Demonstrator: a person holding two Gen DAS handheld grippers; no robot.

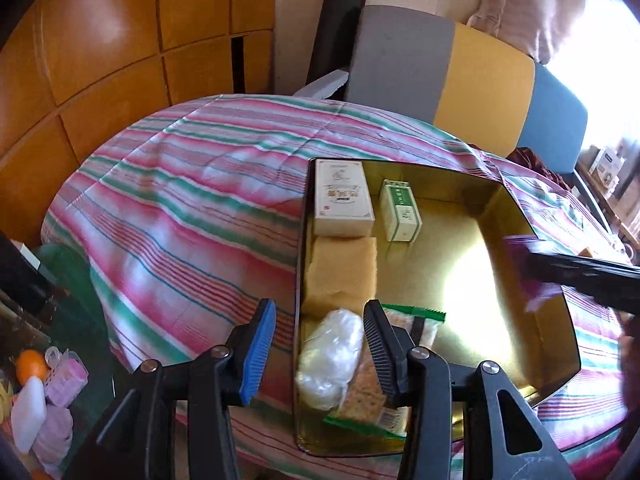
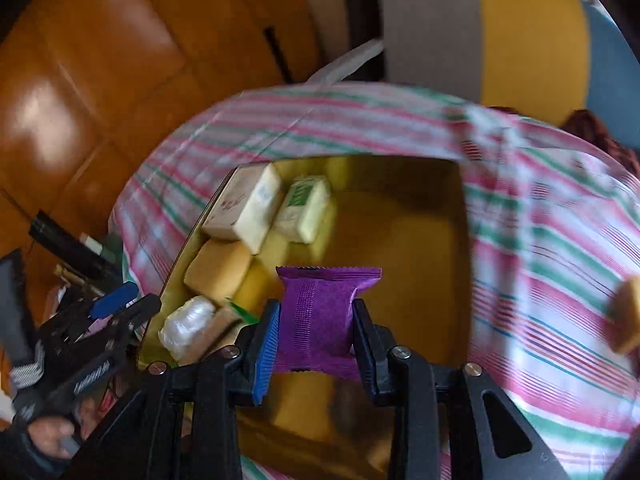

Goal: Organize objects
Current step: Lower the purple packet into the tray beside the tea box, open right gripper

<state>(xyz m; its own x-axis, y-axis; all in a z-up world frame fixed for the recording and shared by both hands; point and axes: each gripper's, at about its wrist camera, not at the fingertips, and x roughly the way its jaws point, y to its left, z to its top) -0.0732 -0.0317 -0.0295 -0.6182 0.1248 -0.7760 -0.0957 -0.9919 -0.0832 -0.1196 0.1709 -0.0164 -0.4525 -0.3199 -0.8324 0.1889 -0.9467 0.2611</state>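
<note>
Along the tin's 9 o'clock wall, already stowed: gold tin (image 1: 520,216) on striped cloth (image 1: 180,208), holding cream box (image 1: 342,196) at 11 o'clock, green-printed box (image 1: 400,212) just beside it toward 12, yellow sponge (image 1: 344,272) below the cream box, clear plastic bundle (image 1: 332,356) and green-edged cracker packet (image 1: 380,384) at 7 o'clock. Bare still: gold floor from centre through 3 to 5 o'clock. Currently in hand: purple packet (image 2: 320,316), pinched at both sides by right gripper (image 2: 316,340), jaws closed on it, carried above the tin's open floor, not yet set down. Left gripper (image 1: 320,332) part open, nothing between its pads, poised over the tin's 7 o'clock corner. Outstanding, by judgement: purple packet to be placed; tan item (image 2: 628,316) lying on cloth at 3 o'clock of right view, too blurred to identify, probably still to be collected. Roughly two-thirds complete.
</note>
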